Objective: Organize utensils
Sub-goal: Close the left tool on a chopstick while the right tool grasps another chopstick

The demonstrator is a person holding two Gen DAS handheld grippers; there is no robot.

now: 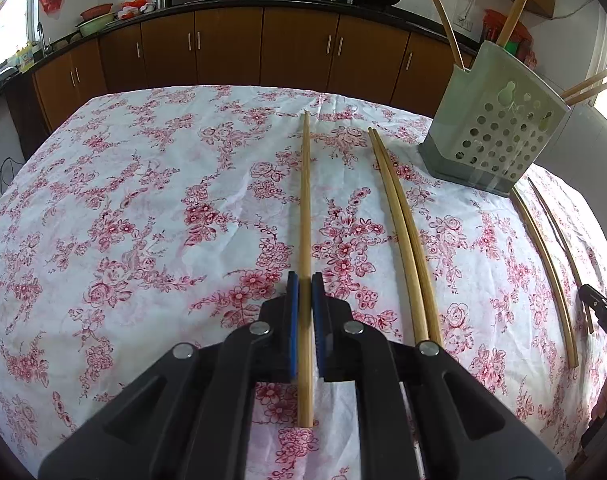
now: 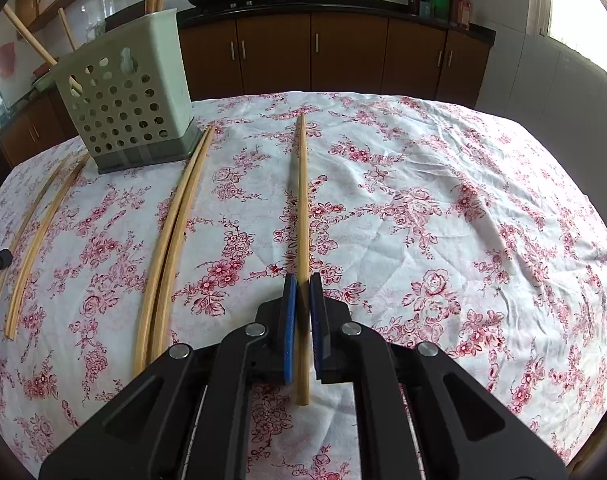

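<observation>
Left wrist view: several chopsticks stand in the holder (image 1: 499, 136); each tool (image 1: 305, 280) (image 2: 302, 280) grips one chopstick (image 1: 305, 200) (image 2: 302, 200) (pairs (image 1: 403, 216) remain).

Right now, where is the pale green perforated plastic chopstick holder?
The pale green perforated plastic chopstick holder stands on the floral tablecloth at the far right of the left wrist view, with loose wooden chopsticks lying nearby.

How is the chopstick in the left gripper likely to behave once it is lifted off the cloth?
The chopstick looks like stiff bamboo, so it should stay straight. It is thin, probably very light. The left gripper pinches it near one end, so the long free part may pivot or sag in the pads.
</observation>
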